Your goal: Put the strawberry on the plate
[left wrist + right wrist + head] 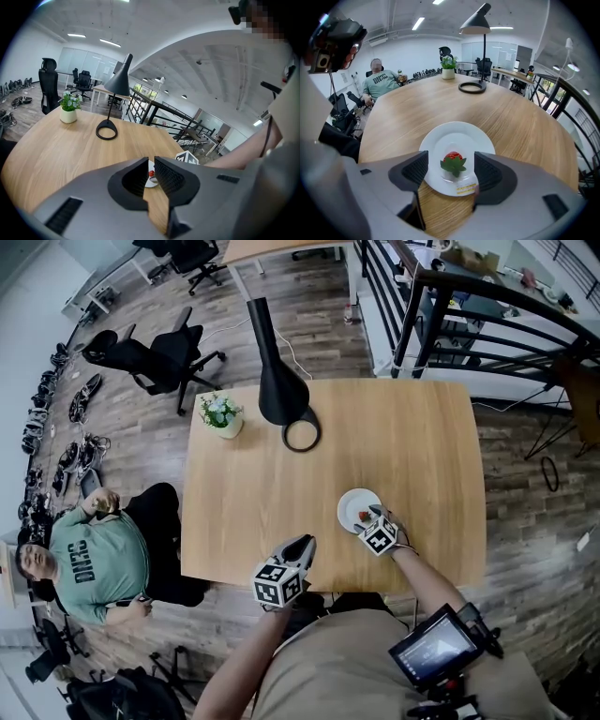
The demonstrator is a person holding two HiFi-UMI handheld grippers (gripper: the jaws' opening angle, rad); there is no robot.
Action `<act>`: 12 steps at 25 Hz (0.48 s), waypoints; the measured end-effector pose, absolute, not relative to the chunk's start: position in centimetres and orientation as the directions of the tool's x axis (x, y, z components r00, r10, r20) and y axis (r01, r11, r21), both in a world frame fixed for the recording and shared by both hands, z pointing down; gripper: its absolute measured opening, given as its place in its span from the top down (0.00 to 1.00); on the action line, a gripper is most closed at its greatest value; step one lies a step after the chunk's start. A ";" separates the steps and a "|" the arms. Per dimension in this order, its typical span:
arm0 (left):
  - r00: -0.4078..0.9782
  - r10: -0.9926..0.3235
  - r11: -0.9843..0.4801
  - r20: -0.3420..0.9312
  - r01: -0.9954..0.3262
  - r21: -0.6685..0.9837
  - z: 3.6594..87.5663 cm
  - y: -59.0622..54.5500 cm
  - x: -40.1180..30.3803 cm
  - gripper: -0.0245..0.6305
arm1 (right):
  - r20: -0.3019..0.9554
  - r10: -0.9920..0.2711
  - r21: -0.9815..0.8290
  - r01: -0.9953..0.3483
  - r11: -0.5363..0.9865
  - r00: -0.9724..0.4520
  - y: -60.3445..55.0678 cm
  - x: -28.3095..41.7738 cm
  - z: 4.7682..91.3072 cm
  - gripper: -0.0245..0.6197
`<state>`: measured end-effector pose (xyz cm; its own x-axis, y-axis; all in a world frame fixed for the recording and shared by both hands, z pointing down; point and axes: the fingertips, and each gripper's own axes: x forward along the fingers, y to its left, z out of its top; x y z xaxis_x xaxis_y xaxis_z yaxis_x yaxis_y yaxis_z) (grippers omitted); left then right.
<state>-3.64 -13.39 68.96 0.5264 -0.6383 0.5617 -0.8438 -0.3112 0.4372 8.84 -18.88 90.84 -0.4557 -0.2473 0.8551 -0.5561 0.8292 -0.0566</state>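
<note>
A red strawberry [453, 161] with green leaves lies on the small white plate [454, 133], which sits on the wooden table near its front right. My right gripper [451, 162] stands open around the berry, with a pad to each side and neither touching it. In the head view that gripper [373, 515] reaches over the plate's [352, 505] near rim. My left gripper [305, 545] hovers at the table's front edge, left of the plate. Its jaws are drawn together to a thin slit with nothing between them; through the slit, in the left gripper view, the strawberry [151, 174] shows far off.
A black desk lamp [281, 390] and a small potted plant [221, 415] stand at the table's far side. A person in a green shirt [94, 554] sits left of the table. Office chairs [155, 357] stand behind, and a black railing [487, 324] is at the back right.
</note>
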 end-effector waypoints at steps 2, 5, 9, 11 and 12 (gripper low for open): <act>0.529 -0.642 -0.313 0.554 -0.842 0.440 68.7 -13.3 -3.6 0.93 | 0.841 -0.282 -0.032 -0.562 0.826 -0.461 -19.3 8.9 89.9 0.51; 0.531 -0.657 -0.314 0.535 -0.838 0.446 68.0 -13.5 -3.8 0.93 | 0.804 -0.368 0.036 -0.579 0.814 -0.467 -20.5 9.3 87.2 0.51; 0.534 -0.681 -0.313 0.500 -0.831 0.460 66.7 -13.8 -4.1 0.93 | 0.734 -0.478 0.087 -0.632 0.770 -0.482 -22.5 10.6 82.5 0.51; 0.532 -0.697 -0.310 0.481 -0.828 0.467 66.0 -14.0 -4.6 0.93 | 0.692 -0.525 0.089 -0.663 0.744 -0.496 -23.3 11.2 79.9 0.51; 0.530 -0.706 -0.309 0.469 -0.827 0.471 65.6 -14.1 -4.9 0.93 | 0.670 -0.548 0.090 -0.677 0.730 -0.501 -23.6 11.6 78.4 0.51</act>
